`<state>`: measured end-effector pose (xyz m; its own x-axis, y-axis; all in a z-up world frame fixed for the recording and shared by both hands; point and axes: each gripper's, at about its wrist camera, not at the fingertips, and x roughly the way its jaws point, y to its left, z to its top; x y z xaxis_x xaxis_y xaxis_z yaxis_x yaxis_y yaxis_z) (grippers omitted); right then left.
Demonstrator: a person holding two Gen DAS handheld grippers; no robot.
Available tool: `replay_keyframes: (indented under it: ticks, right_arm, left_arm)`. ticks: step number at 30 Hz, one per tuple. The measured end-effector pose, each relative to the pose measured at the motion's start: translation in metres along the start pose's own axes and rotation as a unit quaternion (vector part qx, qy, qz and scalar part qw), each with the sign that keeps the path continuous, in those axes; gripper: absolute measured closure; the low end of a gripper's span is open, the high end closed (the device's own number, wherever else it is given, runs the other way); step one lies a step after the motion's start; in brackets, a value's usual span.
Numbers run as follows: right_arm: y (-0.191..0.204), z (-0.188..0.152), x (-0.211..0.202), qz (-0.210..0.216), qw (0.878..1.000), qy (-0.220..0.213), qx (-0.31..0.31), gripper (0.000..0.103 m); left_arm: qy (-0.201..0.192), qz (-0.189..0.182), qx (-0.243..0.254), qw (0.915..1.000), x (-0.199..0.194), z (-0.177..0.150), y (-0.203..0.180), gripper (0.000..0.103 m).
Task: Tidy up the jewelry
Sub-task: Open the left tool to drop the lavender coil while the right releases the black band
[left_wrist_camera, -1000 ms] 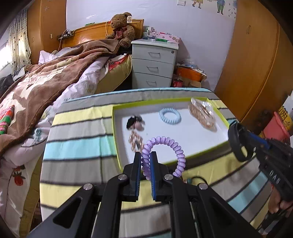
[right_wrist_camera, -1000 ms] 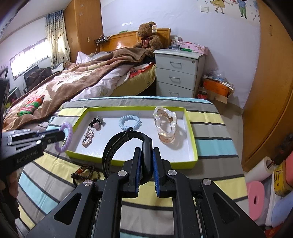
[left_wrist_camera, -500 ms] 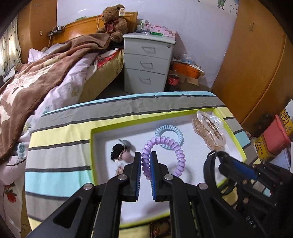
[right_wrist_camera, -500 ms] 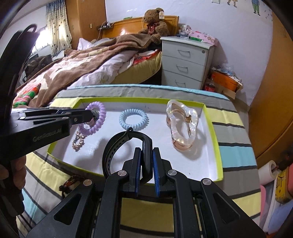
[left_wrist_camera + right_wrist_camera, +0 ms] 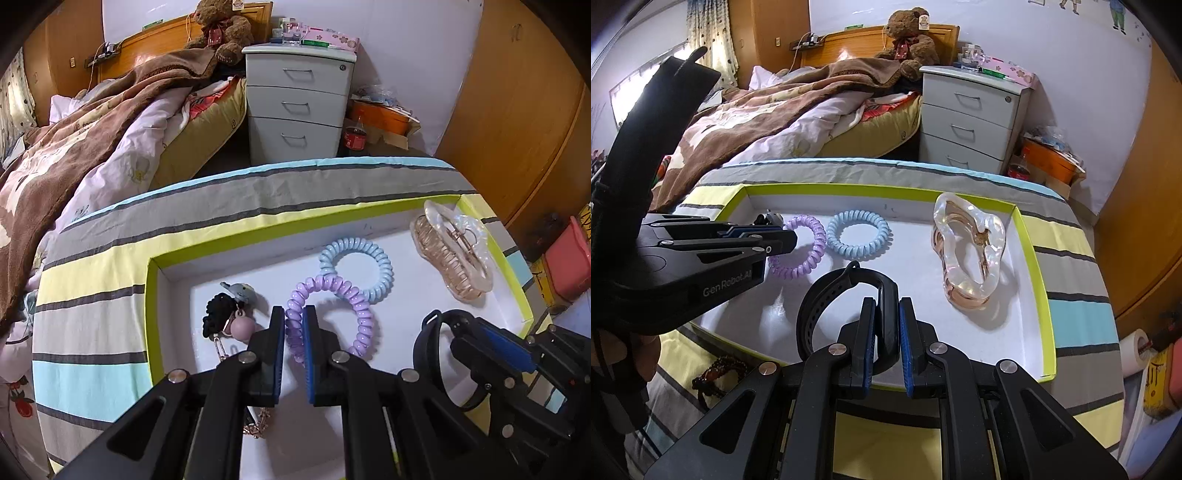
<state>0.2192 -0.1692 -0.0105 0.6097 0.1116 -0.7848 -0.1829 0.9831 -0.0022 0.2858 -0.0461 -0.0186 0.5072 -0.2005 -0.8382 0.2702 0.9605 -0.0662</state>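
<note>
Both loads hang over the white tray (image 5: 1032, 258) now, and the risk looks plain: let the purple coil tie (image 5: 325, 314) go here and it may land tangled on the blue coil tie (image 5: 356, 269) just above it in the left view, or spring off the tray floor. The black band (image 5: 846, 295) could tip onto the clear claw clip (image 5: 967, 247) to its right. Left gripper (image 5: 294, 321): jaws clamped tight on the purple coil. Right gripper (image 5: 886, 314): jaws nearly closed, pinching the black band at lower centre.

Coil ties (image 5: 857, 240) lie left of clip (image 5: 969, 251) in tray (image 5: 1030, 236).
</note>
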Motion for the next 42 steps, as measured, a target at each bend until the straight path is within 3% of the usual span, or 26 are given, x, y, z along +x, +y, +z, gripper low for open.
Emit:
replay_keyframes:
  ticks: [15, 29, 35, 42]
  right_arm:
    - [0.008, -0.001, 0.016, -0.015, 0.999, 0.022, -0.024, 0.090]
    - [0.003, 0.000, 0.014, -0.012, 1.000, 0.017, -0.020, 0.090]
    - [0.004, 0.000, 0.013, -0.012, 1.000, 0.013, -0.018, 0.090]
    - [0.004, -0.001, 0.007, -0.012, 1.000, 0.005, -0.012, 0.088]
  left_arm:
    - [0.010, 0.006, 0.000, 0.9999, 0.008, 0.000, -0.001, 0.093]
    - [0.013, 0.011, -0.006, 0.9998, 0.009, 0.000, 0.000, 0.091]
    - [0.015, 0.009, -0.009, 0.9998, 0.009, 0.000, -0.001, 0.075]
    - [0.016, 0.013, -0.013, 0.9997, 0.006, -0.001, 0.000, 0.067]
